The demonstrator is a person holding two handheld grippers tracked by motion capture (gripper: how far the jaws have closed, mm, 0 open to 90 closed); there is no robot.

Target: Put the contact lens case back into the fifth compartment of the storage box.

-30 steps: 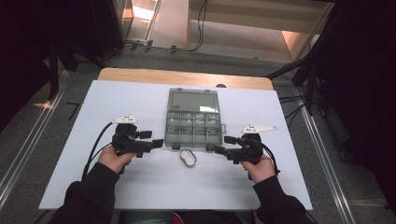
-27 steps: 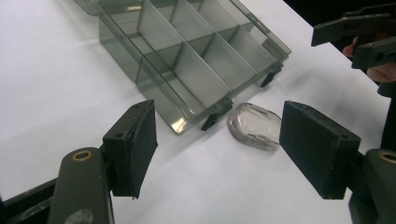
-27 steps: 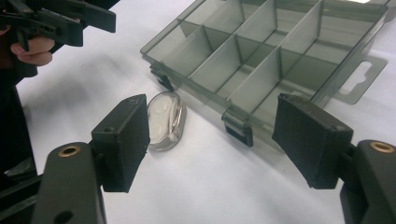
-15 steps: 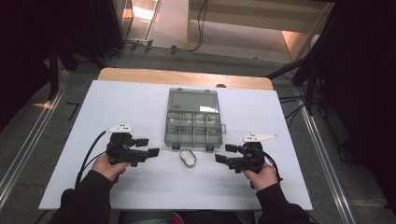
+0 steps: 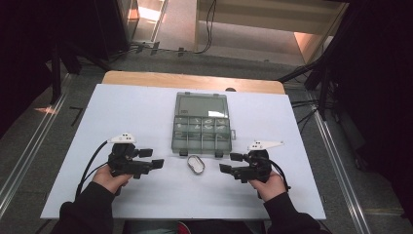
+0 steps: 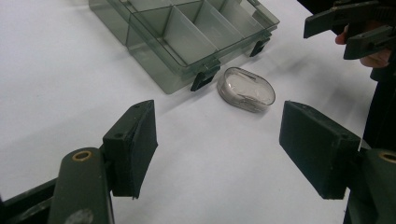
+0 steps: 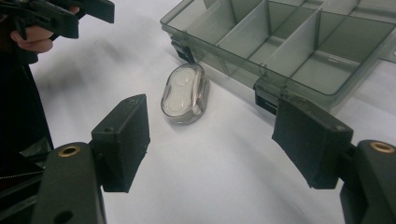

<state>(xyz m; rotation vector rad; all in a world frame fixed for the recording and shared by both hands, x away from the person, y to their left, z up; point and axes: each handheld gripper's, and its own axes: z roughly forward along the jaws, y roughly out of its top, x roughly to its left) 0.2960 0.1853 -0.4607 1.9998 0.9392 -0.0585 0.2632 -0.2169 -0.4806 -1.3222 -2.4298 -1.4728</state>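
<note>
Organizer box (image 5: pixel 201 123) first — it lies open at the middle of the white table (image 5: pixel 122 112), lid flat toward the far edge, divided tray toward you with its two dark latches facing your grippers. A few small items lie in the compartments, too small to name from the high view. Just in front of that latch edge, apart from it, the small clear oval case (image 5: pixel 196 164) rests on the table; in the right gripper view (image 7: pixel 184 93) you can see two pale rounded pieces inside it.

Your left gripper (image 5: pixel 150 159) hovers left of the case, jaws spread wide, nothing between them — its own camera looks between the pads at the case (image 6: pixel 246 89). Your right gripper (image 5: pixel 231 163) mirrors it on the other side, jaws equally wide and empty.

By my read, you're at the approach stage: both tools are poised and the case is not yet touched. The next move calls for one gripper to close in low, straddle the case across its narrow width and pinch gently — that smooth shell looks likely to skid.
</note>
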